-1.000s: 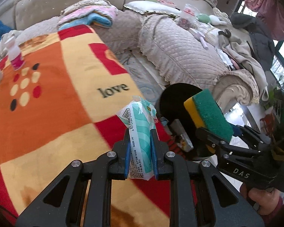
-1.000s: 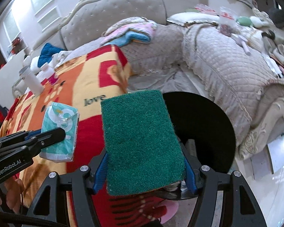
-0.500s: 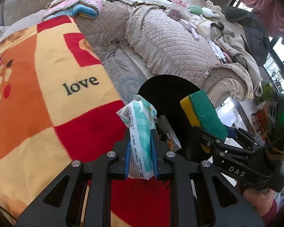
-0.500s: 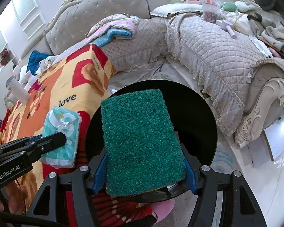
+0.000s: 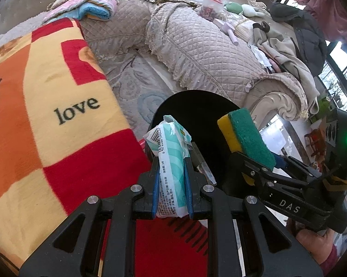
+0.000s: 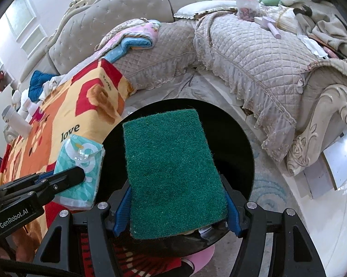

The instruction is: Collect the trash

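Note:
My left gripper (image 5: 171, 173) is shut on a teal and white tissue packet (image 5: 170, 154), which stands upright between the blue pads. From the right wrist view the same packet (image 6: 81, 168) hangs at the left rim of a round black bin (image 6: 240, 143). My right gripper (image 6: 176, 212) is shut on a green and yellow sponge (image 6: 173, 170), held flat over the bin's dark opening. In the left wrist view the sponge (image 5: 247, 138) sits to the right of the packet, above the black bin (image 5: 196, 108). Some scraps lie inside the bin.
A red, orange and yellow "love" blanket (image 5: 46, 106) covers the surface at left. A quilted beige sofa (image 5: 196, 46) with folded towels, clothes and small items curves behind the bin. A white bottle (image 6: 14, 122) stands at far left. Pale floor shows at right.
Both grippers have moved forward and down from over the blanket toward the bin. The bin now fills more of each view, with the sponge over its opening and the packet at its edge.

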